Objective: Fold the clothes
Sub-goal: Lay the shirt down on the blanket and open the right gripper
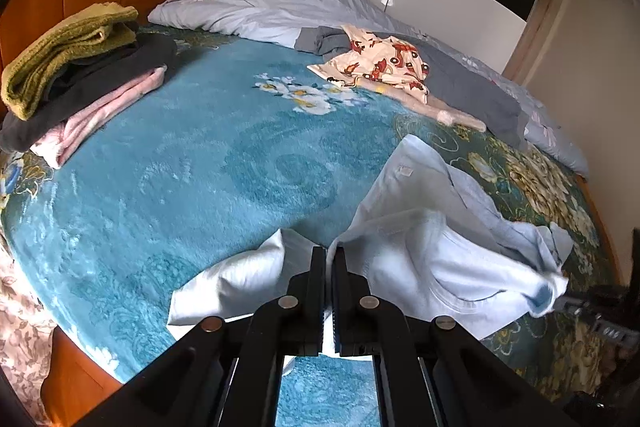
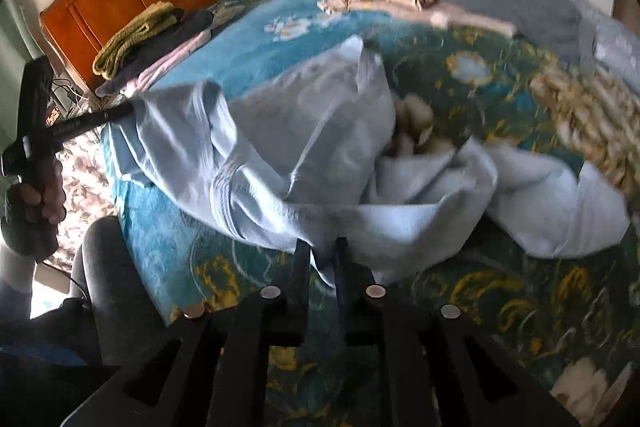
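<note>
Both grippers are clamped on a pale blue shirt (image 1: 424, 227) over the near edge of the bed (image 1: 192, 163): the left gripper (image 1: 329, 251) pinches one edge, the right gripper (image 2: 322, 247) another, the cloth bunched between them. A folded pile (image 1: 72, 75) lies by the headboard, unfolded clothes (image 1: 384, 67) near the quilt.

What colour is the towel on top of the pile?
Olive green towel, clearest in the left wrist view.
</note>
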`<state>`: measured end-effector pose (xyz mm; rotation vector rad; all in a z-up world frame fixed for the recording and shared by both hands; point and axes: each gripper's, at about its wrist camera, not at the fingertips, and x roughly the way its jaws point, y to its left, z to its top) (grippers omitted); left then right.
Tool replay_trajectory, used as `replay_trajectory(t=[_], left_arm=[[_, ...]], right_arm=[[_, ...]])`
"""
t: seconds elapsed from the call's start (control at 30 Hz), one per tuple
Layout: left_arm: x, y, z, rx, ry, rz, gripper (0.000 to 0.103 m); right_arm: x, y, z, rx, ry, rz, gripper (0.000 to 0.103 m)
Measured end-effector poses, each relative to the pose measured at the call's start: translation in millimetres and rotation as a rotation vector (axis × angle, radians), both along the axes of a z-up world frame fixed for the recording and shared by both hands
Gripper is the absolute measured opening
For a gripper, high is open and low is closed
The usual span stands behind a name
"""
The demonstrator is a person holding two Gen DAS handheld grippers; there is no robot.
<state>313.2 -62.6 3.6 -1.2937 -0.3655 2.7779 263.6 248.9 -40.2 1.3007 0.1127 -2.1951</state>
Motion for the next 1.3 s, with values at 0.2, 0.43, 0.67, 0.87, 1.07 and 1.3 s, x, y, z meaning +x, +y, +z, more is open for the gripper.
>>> replay_trajectory(t=[0.2,0.43,0.67,0.87,1.07,1.3], left_arm=[[0.0,0.0,-4.1,0.007,-0.02,0.001,0.003],[1.0,-7.8,-4.0,0.039,-0.017,0.023,0.003],[1.5,-16.6,-6.5,0.053,-0.022,0.041,0.003],[-2.0,-20.2,-11.3,0.083,-0.039,0.049,0.003],[-2.9,-22.9,-12.9,0.089,-0.05,0.053,0.003],[-2.6,-24.8,-16.9,0.103,-0.061,0.06,0.003]], right_arm=[[-3.5,-26.2,32.3,0.025,0.142,0.118,0.047],[-4.8,-43.1,22.3,0.051,0.105,0.232,0.047],[-1.8,-55.1,3.3,0.097,0.045,0.339,0.047],[9.5,-57.2,-12.3,0.193,0.063,0.395,0.047],[20.8,-59.3,-27.9,0.291,0.081,0.451,0.047],[23.0,-52.5,-43.9,0.401,0.146,0.407,0.041]])
